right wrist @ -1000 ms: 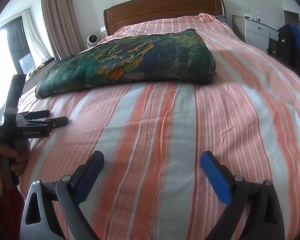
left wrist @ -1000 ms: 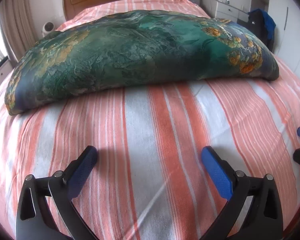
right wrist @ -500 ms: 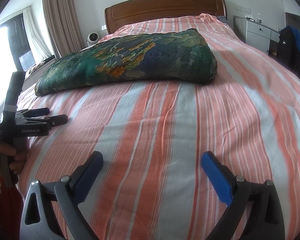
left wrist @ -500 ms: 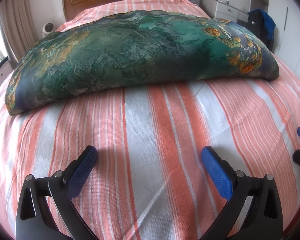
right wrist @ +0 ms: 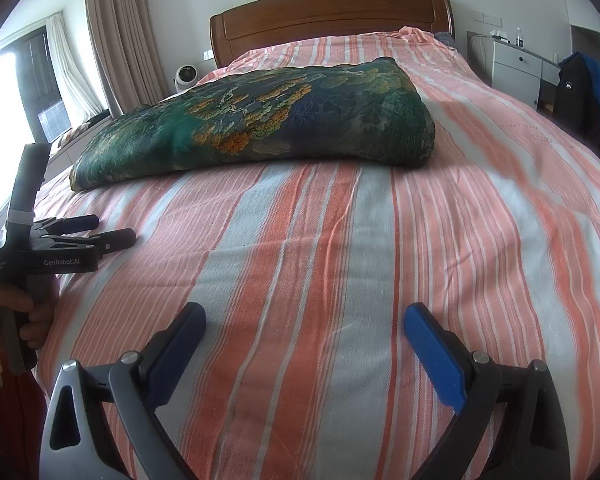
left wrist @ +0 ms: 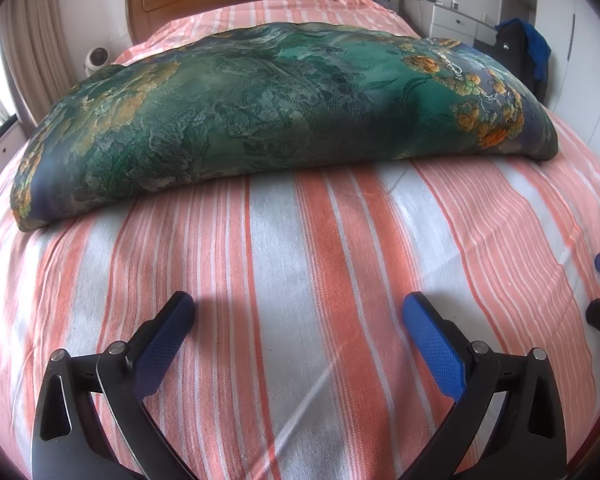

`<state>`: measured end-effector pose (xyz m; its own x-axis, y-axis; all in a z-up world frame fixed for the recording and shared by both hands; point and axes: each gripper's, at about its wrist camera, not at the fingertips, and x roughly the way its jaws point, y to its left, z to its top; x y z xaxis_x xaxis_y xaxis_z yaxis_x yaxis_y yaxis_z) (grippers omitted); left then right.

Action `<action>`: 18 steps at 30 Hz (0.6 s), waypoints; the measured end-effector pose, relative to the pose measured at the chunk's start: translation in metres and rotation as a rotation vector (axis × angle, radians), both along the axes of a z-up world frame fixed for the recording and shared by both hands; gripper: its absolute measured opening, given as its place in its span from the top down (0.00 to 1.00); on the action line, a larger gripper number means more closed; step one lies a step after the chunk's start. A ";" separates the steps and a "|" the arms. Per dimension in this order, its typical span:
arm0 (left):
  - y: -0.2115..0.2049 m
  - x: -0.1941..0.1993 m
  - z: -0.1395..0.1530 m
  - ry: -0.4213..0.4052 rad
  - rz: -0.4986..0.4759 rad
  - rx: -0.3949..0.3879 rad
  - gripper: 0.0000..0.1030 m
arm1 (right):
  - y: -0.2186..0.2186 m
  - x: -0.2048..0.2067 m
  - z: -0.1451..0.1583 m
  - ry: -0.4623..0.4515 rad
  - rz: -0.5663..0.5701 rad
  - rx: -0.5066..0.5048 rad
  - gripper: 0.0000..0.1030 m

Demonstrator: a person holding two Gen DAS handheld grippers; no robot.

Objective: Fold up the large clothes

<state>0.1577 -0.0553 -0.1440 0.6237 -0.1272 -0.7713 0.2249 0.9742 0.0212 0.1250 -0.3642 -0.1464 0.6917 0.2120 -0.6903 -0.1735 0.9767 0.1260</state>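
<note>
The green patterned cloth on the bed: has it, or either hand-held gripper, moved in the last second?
Hardly anything changed. The right hand-held gripper drifted slightly, so the left hand-held gripper sits a little lower in its view. Nothing was taken hold of or let go. The folded green floral cloth lies where it was on the striped bedspread, and both grippers are open as before.

- Bed in an orange-and-white striped bedspread (right wrist: 380, 280), wooden headboard (right wrist: 328, 16) against a white wall.
- Beige curtains (right wrist: 116, 40) beside a bright window (right wrist: 4, 92).
- White drawer cabinet (right wrist: 516, 66) by the bed's far corner.
</note>
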 end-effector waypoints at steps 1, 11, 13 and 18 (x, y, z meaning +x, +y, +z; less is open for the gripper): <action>0.000 0.000 0.000 0.000 0.000 0.000 0.00 | 0.000 0.000 0.000 0.000 0.000 0.000 0.04; 0.000 0.000 -0.001 -0.002 0.000 -0.001 0.00 | 0.000 0.000 0.000 -0.001 0.002 -0.002 0.04; 0.000 0.000 -0.001 -0.002 0.000 -0.003 0.00 | 0.000 0.000 0.000 -0.001 0.002 -0.002 0.04; 0.001 0.001 0.001 -0.002 -0.002 -0.007 0.00 | 0.001 0.000 -0.001 -0.002 0.006 -0.011 0.03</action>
<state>0.1584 -0.0543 -0.1432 0.6246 -0.1340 -0.7693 0.2268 0.9738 0.0145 0.1250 -0.3628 -0.1477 0.6916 0.2091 -0.6914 -0.1800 0.9769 0.1154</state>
